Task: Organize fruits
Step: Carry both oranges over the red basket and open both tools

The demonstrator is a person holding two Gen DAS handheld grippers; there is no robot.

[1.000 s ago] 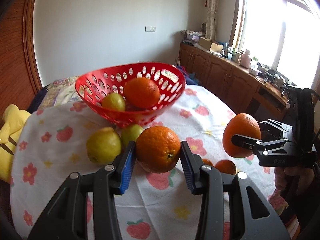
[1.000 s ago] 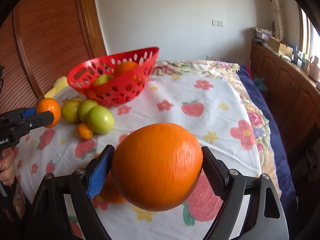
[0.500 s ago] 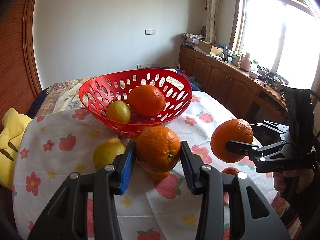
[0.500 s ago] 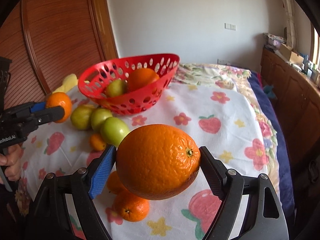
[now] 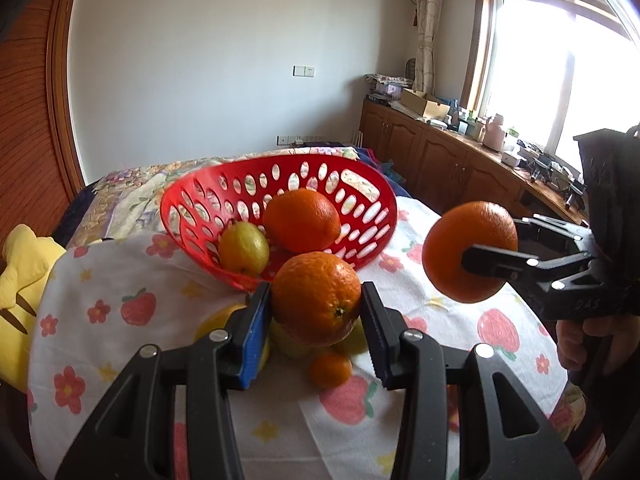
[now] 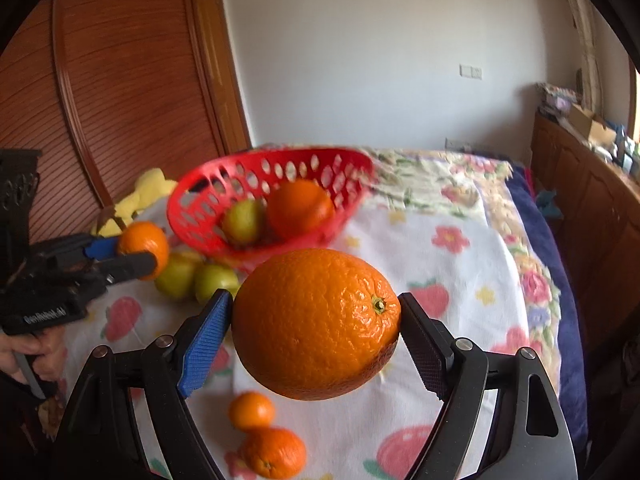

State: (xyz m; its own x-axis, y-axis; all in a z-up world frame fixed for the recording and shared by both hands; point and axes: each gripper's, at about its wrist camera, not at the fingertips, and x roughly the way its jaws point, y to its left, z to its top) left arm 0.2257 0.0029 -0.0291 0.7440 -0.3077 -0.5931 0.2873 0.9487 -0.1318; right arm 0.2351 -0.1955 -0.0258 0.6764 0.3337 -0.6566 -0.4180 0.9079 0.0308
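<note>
- The left gripper (image 5: 316,312) is clamped on a round, pebbly-skinned orange (image 5: 317,298), one ribbed blue pad (image 5: 256,334) on one side and a dark pad on the other; the fruit hangs above the table, just in front of the basket.
- The right gripper (image 6: 316,330) is closed tight on a bigger orange (image 6: 316,322), glossy and dimpled, with its green stem end facing the right finger; it too is held in the air, nearer the table's front than the basket.
- Both tools are black plastic with silver rivets on their arms, and both point towards the basket, the left one coming from the basket's left and the right one from its right.
- In the left wrist view the person's right hand (image 5: 592,340) wraps the handle under the right tool; in the right wrist view the left hand (image 6: 34,354) grips the other handle.
- The basket (image 5: 372,196) is red plastic, oval, its wall pierced with oval holes, and it tilts with the open side facing the cameras.
- It holds two fruits: one orange (image 5: 302,220) and one smooth yellow-green lemon (image 5: 243,247), touching.
- On the cloth (image 6: 460,280), white with printed strawberries and flowers, lie two green fruits (image 6: 196,276) side by side near the basket and two small tangerines (image 6: 264,436) close together at the front.
- A yellow soft toy (image 5: 24,264) sits at the table's left edge.
</note>
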